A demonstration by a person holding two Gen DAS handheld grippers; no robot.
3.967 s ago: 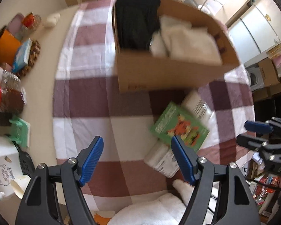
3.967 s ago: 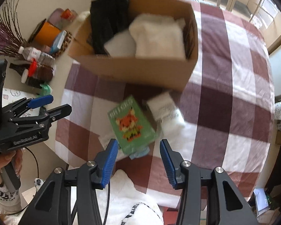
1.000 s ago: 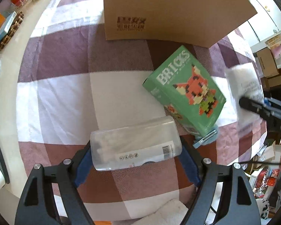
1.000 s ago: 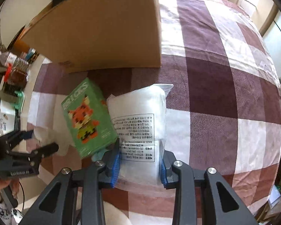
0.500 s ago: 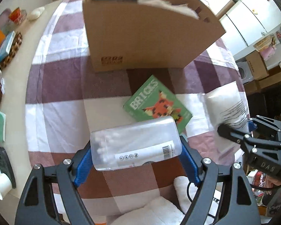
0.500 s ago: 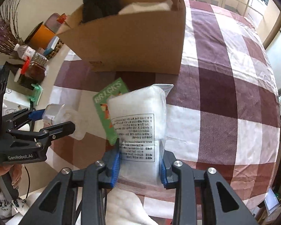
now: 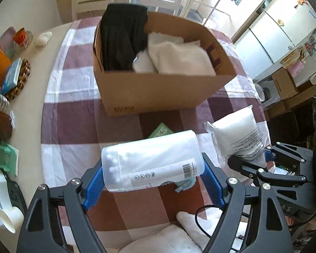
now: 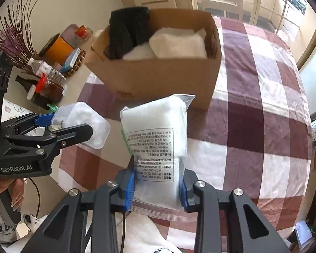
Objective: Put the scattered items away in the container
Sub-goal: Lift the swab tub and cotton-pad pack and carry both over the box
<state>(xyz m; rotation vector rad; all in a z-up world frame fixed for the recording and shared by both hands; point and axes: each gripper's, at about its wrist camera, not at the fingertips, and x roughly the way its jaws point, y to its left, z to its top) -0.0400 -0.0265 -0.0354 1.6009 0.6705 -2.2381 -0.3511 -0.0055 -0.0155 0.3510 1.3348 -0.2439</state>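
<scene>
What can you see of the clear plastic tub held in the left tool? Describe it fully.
The tub is clear plastic with rounded corners, packed with white cotton swabs whose tips show at one end. A white label with a barcode and small symbols runs along its side. It lies crosswise, clamped end to end between the blue pads of the left tool, lifted clear of the checked tablecloth, in front of the cardboard box.

The cardboard box [image 7: 158,92] stood on the checked tablecloth [image 7: 73,126]; folded cloths [image 7: 179,57] lay inside. The brick-set box [image 7: 161,131] lay before it, bottles [image 8: 46,71] at its left.
</scene>
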